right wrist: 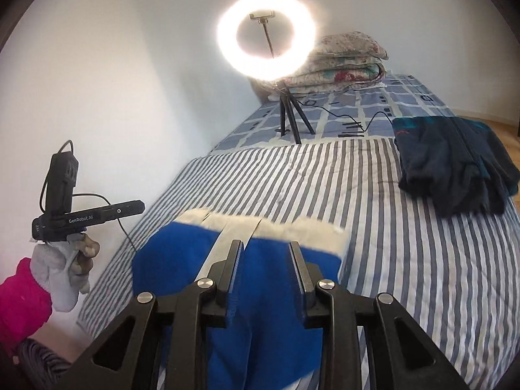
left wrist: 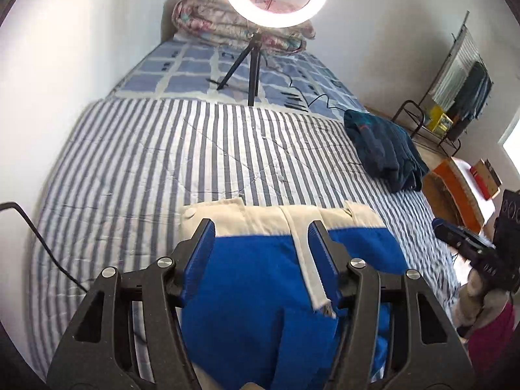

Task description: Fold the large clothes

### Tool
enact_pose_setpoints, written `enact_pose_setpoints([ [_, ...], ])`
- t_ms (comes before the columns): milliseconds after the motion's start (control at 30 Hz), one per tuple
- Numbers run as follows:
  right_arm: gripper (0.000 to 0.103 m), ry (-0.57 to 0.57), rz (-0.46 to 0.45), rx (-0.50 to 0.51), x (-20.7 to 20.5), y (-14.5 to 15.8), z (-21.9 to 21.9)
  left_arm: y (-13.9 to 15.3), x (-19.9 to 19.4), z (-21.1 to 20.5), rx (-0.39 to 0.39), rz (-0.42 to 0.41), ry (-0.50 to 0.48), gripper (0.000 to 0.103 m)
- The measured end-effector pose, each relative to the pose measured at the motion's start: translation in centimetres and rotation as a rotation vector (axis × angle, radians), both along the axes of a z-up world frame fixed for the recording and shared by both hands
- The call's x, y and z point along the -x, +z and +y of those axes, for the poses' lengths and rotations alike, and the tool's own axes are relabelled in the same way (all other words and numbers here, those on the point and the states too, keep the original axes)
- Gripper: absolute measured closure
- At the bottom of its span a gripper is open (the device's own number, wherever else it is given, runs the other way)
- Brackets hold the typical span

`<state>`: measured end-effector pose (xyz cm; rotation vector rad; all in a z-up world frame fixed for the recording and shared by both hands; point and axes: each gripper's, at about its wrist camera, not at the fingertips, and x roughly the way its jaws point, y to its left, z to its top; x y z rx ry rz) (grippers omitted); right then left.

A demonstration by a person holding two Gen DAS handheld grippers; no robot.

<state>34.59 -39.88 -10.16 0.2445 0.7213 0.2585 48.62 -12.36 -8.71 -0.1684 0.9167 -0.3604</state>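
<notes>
A blue garment with a cream band lies folded on the striped bed cover, close to the bed's near edge. My left gripper hovers above it, open, with the cloth showing between the blue pads but not pinched. In the right wrist view the same garment lies under my right gripper, whose jaws stand apart with nothing clamped. A gloved hand with a pink sleeve holds the left gripper off to the left. The right gripper shows at the right edge.
A folded dark navy garment lies on the bed's right side. A lit ring light on a small tripod stands mid-bed, its cable trailing right. Folded floral quilts lie at the head. A wall runs along the left.
</notes>
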Motion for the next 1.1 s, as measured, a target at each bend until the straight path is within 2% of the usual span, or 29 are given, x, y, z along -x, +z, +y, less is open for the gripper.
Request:
enact_pose_setpoints([
  [133,0.075,-0.03,0.048,0.064,-4.0,-2.3,0.3,-3.5,-3.0,-1.2,-0.073,0.043,0.017,0.043],
  [167,0.075,-0.035,0.06,0.065,-4.2,-2.9,0.2,-4.6,-2.9,-1.2,-0.089,0.049,0.013,0.043],
  [233,0.075,-0.036,0.091,0.059,-5.2,-4.6,0.3,-6.9,-3.1,-1.3,-0.169,0.06,0.005,0.043],
  [300,0.075,-0.034,0.111,0.079,-5.2,-5.8,0.6,-8.6,-3.0,-0.6,-0.185,0.064,0.01,0.043],
  [333,0.075,-0.025,0.126,0.103,-5.4,-6.7,0.9,-9.5,-2.8,0.1,-0.164,0.068,0.02,0.041],
  [367,0.076,-0.013,0.143,0.124,-5.5,-7.6,1.2,-10.1,-2.7,0.6,-0.143,0.076,0.031,0.034],
  [433,0.078,0.004,0.168,0.168,-5.4,-9.5,1.6,-13.3,-3.0,2.4,-0.027,0.176,0.058,0.03],
  [467,0.08,0.007,0.18,0.18,-5.3,-10.4,1.7,-14.0,-3.1,3.0,0.01,0.195,0.075,0.021],
  [500,0.08,0.008,0.19,0.181,-5.4,-11.2,1.7,-14.5,-3.0,3.4,0.025,0.187,0.095,0.019],
  [600,0.081,-0.005,0.192,0.169,-5.4,-11.6,1.5,-13.4,-3.0,3.3,0.006,0.186,0.067,0.021],
  [700,0.082,-0.027,0.21,0.183,-5.1,-10.0,1.5,-10.1,-2.1,4.1,0.001,0.143,0.069,0.024],
  [833,0.082,-0.032,0.132,0.129,-1.5,-6.6,0.6,-5.5,0.4,6.1,0.024,0.057,0.085,0.025],
  [867,0.082,-0.027,0.118,0.123,-0.7,-6.1,0.5,-5.0,0.9,6.3,0.014,0.047,0.084,0.03],
  [1000,0.082,-0.001,0.109,0.073,2.9,-5.4,0.4,-5.2,4.0,5.5,-0.063,0.04,0.028,0.049],
  [1100,0.083,0.013,0.128,0.059,4.2,-6.3,0.9,-7.6,5.3,4.3,-0.11,0.064,0.0,0.049],
])
